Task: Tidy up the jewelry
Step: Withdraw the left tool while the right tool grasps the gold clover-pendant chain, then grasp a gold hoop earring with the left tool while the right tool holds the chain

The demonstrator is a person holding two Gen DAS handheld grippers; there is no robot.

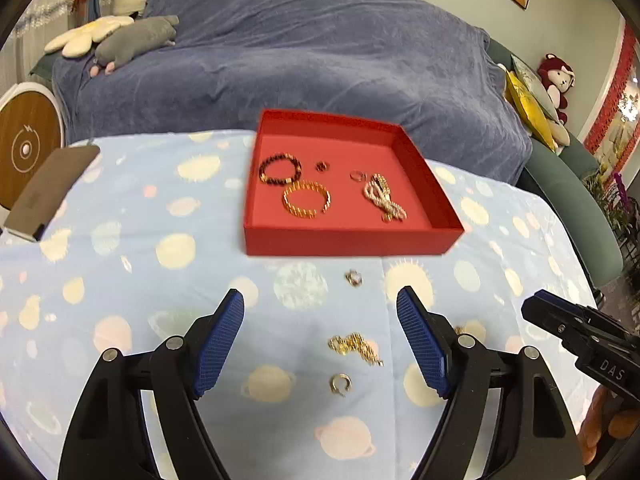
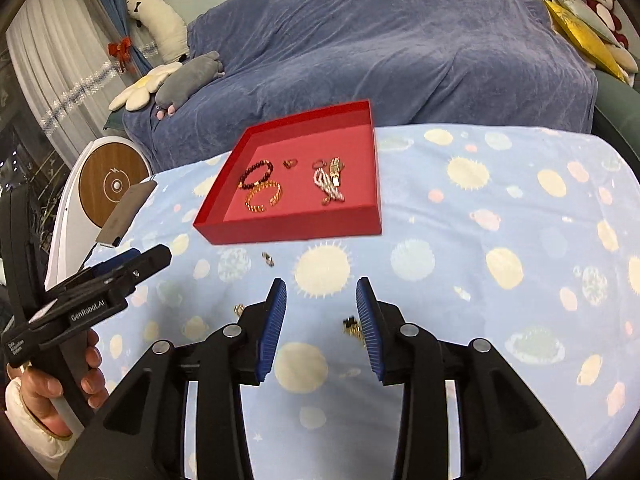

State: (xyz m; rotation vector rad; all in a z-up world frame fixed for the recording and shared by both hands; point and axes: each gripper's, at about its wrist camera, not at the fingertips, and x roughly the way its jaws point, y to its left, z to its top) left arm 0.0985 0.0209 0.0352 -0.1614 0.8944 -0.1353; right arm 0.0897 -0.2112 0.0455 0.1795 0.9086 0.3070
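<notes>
- Grippers both spread, holding nothing: left gripper (image 1: 320, 300), right gripper (image 2: 321, 294).
- Gold chain (image 1: 355, 348) lies loose between left fingers; red tray (image 1: 348, 242) at twelve o'clock.
- Next, I judge: close on chain, carry to tray.

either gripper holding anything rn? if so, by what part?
Nothing held. Left gripper and right gripper are both open over the cloth, fingers empty. The gold chain lies loose on the table.
</notes>
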